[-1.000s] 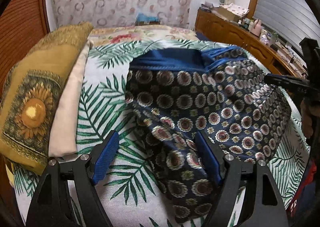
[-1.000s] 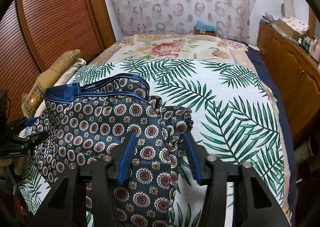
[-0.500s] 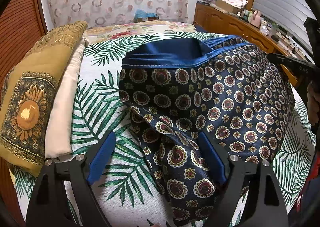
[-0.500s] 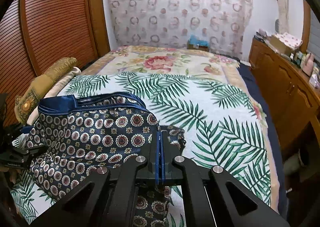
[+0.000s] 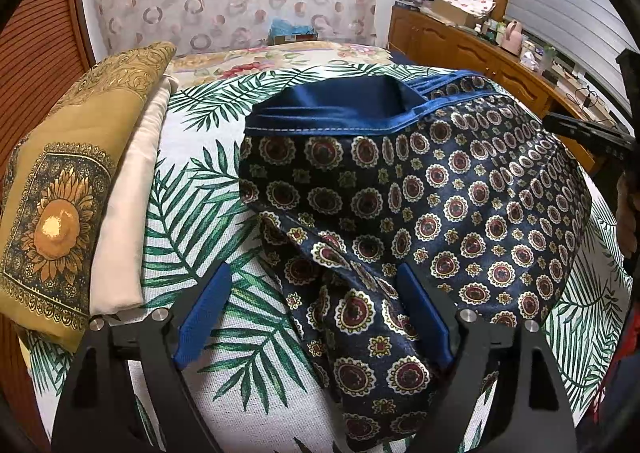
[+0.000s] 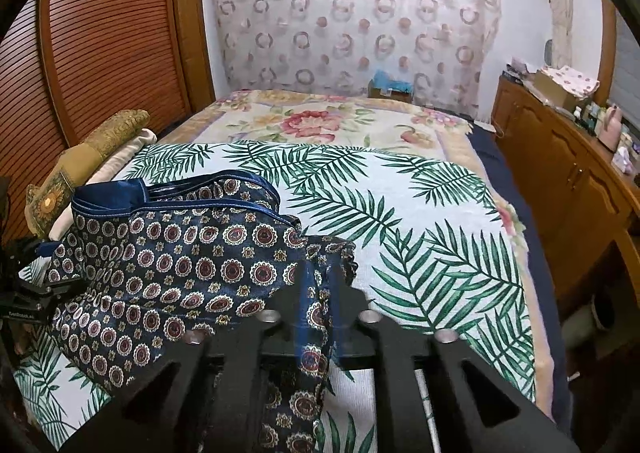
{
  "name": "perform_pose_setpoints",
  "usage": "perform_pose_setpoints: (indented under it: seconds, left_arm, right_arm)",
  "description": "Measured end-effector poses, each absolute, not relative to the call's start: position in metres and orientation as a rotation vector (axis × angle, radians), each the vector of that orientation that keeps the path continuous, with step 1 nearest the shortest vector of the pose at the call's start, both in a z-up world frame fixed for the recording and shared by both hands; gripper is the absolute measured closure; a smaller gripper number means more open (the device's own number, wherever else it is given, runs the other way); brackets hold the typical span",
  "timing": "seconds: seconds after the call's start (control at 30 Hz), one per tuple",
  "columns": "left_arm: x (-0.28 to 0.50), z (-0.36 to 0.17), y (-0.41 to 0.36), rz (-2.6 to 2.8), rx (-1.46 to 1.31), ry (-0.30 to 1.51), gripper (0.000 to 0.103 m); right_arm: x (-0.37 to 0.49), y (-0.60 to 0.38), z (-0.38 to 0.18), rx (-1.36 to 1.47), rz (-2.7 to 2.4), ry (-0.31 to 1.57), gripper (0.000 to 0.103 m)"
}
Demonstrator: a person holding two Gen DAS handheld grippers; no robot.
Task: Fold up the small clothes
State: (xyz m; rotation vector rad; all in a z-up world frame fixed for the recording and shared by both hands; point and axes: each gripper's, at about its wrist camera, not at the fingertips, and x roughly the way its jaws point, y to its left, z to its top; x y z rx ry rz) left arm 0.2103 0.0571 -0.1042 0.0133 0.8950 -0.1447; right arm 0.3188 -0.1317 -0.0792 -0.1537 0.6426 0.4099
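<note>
Loosely bunched, the navy medallion-print shorts [image 5: 420, 189] show a plain blue waistband.

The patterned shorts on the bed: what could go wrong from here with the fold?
1. The right gripper is opening with a bunched edge of the patterned shorts between its pads; the cloth may drop crumpled.
2. The left gripper stands open over a twisted leg, so a fold now could trap wrinkles.
3. The fabric looks glossy and may slide on the leaf-print bedspread.
</note>
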Motion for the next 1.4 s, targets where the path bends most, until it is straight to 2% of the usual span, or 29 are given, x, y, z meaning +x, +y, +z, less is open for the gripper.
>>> perform_pose_setpoints:
  seconds: [0.03, 0.07, 0.1, 0.33, 0.57, 0.87, 1.07, 1.23, 1.3, 1.33, 1.37, 1.4]
  left_arm:
    - [0.21, -0.104, 0.057, -0.145, 0.013, 0.895, 0.018]
    - [0.21, -0.104, 0.057, -0.145, 0.013, 0.895, 0.018]
    - [0.21, -0.104, 0.057, -0.145, 0.013, 0.895, 0.018]
    - [0.21, -0.104, 0.057, -0.146, 0.013, 0.894, 0.018]
    - [0.211, -0.102, 0.062, -0.161, -0.006, 0.895, 0.018]
    - [0.235, -0.089, 0.089, -0.2, -0.166, 0.893, 0.017]
    - [0.255, -0.086, 0.088, -0.207, -0.168, 0.907, 0.018]
    - [0.27, -0.094, 0.077, -0.237, -0.152, 0.945, 0.02]
    - [0.272, -0.097, 0.074, -0.246, -0.146, 0.952, 0.024]
    - [0.271, -0.096, 0.071, -0.25, -0.137, 0.941, 0.03]
    - [0.271, -0.095, 0.07, -0.261, -0.136, 0.94, 0.033]
    - [0.271, -0.095, 0.069, -0.266, -0.129, 0.938, 0.035]
  right_arm:
    - [0.318, -0.133, -0.08, -0.157, 0.415, 0.644, 0.064]
    - [0.317, -0.132, -0.08, -0.159, 0.419, 0.647, 0.049]
    - [0.316, -0.133, -0.081, -0.16, 0.42, 0.649, 0.045]
    - [0.334, -0.136, -0.099, -0.129, 0.426, 0.734, 0.044]
    - [0.355, -0.147, -0.108, -0.044, 0.444, 0.783, 0.036]
    - [0.359, -0.149, -0.112, -0.04, 0.478, 0.779, 0.035]
    - [0.357, -0.137, -0.113, -0.078, 0.517, 0.78, 0.035]
    - [0.356, -0.131, -0.114, -0.08, 0.546, 0.783, 0.045]
    - [0.356, -0.132, -0.115, -0.068, 0.563, 0.781, 0.057]
    - [0.356, -0.133, -0.114, -0.058, 0.57, 0.781, 0.064]
    - [0.356, -0.134, -0.115, -0.038, 0.598, 0.789, 0.078]
    - [0.356, -0.135, -0.116, -0.01, 0.633, 0.804, 0.083]
